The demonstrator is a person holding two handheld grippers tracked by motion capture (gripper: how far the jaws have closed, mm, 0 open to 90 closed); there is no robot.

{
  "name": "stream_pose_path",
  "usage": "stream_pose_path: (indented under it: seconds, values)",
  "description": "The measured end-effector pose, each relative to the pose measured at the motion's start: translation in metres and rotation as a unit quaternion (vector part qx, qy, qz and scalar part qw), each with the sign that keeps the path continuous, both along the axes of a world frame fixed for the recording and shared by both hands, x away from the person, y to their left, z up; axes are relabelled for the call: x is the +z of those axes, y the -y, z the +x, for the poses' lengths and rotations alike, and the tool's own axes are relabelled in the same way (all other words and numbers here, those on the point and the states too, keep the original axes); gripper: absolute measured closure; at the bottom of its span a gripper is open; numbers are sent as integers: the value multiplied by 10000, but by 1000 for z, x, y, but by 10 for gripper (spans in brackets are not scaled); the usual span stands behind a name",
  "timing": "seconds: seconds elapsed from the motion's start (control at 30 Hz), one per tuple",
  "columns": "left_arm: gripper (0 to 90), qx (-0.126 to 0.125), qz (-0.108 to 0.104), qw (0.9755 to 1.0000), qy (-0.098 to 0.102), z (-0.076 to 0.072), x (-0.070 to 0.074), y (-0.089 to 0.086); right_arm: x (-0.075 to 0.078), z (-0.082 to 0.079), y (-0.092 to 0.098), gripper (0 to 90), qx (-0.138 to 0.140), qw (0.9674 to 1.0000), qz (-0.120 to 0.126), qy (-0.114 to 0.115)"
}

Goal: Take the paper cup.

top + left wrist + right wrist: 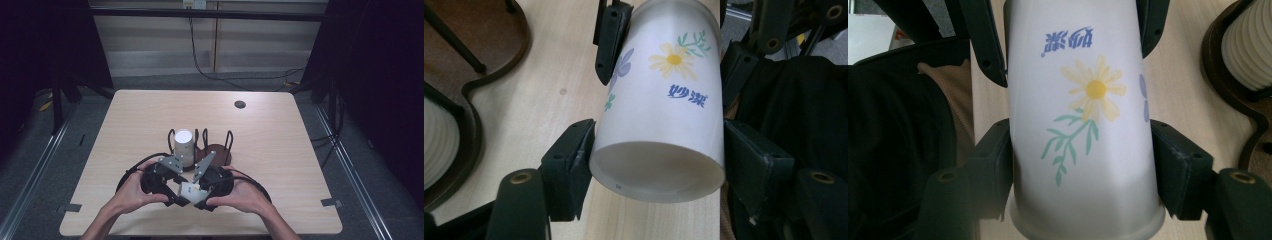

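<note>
A white paper cup [190, 190] printed with a yellow daisy, green sprig and blue Chinese characters lay sideways over the counter's [280, 150] near edge. The left gripper [170, 192] had its fingers [574, 165] narrowed against its base; the right gripper [200, 196] clamped its fingers [1178, 165] on its rim end. Beyond stood a dark wooden cup rack [215, 150] holding a white ribbed cup stack [183, 147].

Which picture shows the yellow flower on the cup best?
The right gripper view: the flower on the cup faces that camera, big, with its green stem. The left gripper view shows it smaller; in the high view the cup is too small.
</note>
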State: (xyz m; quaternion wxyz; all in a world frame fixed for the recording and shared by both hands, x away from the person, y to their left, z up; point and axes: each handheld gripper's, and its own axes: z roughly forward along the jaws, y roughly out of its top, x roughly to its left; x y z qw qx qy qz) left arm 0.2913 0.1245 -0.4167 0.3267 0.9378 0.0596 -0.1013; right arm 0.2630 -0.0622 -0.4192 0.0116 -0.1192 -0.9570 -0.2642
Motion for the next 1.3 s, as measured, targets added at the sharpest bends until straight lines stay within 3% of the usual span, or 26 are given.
stream_pose_path:
  seconds: [0.57,0.8,0.93,1.03,1.3]
  values:
    - [367,-83,-17,9998,-153,3,-2,-2,2,-1,0,329,-22,10000,24,-27]
    - [372,-43,-65,10000,-45,0,3,-2,3,0,4,278,-19,9997,247,-10]
    - [372,0,-47,10000,-17,-1,3,-3,3,2,10,167,-141,9986,505,92]
    - [372,85,-111,9999,-47,1,2,-6,3,3,12,165,-158,9978,646,-8]
    - [371,135,-161,9998,-32,2,3,-8,6,5,18,150,-315,9959,852,46]
